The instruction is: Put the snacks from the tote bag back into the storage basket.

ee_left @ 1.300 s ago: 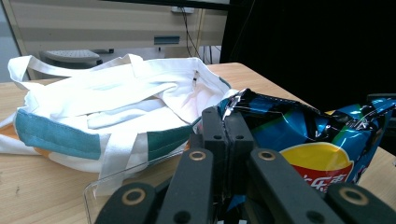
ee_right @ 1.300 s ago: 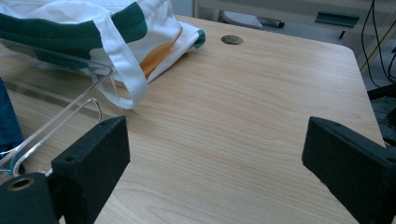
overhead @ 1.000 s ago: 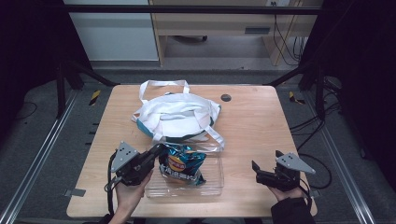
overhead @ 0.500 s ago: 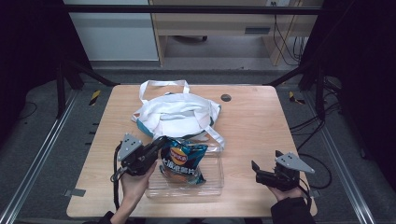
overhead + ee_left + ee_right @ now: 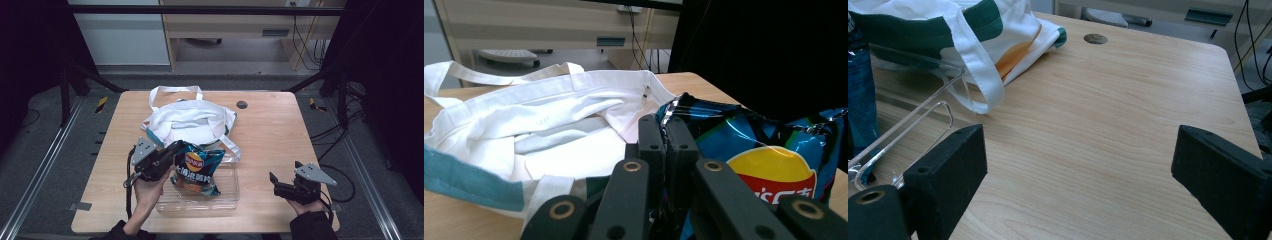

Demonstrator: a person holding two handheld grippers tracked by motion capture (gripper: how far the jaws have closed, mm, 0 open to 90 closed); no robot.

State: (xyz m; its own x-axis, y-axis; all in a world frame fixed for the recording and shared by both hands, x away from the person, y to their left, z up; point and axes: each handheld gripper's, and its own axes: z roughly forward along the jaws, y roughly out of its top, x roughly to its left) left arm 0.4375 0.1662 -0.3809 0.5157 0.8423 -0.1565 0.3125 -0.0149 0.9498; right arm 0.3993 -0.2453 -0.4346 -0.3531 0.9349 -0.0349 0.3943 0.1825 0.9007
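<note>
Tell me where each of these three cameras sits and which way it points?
High view: above the person's side, looking forward and down on the table; forearms and both tools show.
Left gripper view: on the left tool, facing the chip bag it pinches and the tote bag.
Right gripper view: on the right tool, facing bare tabletop; its jaws stand apart.
All share the tote bag.

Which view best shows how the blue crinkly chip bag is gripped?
The left gripper view: its jaws pinch the blue crinkly chip bag at its top edge. The high view shows the whole bag over the clear tray; the right gripper view shows a sliver.
</note>
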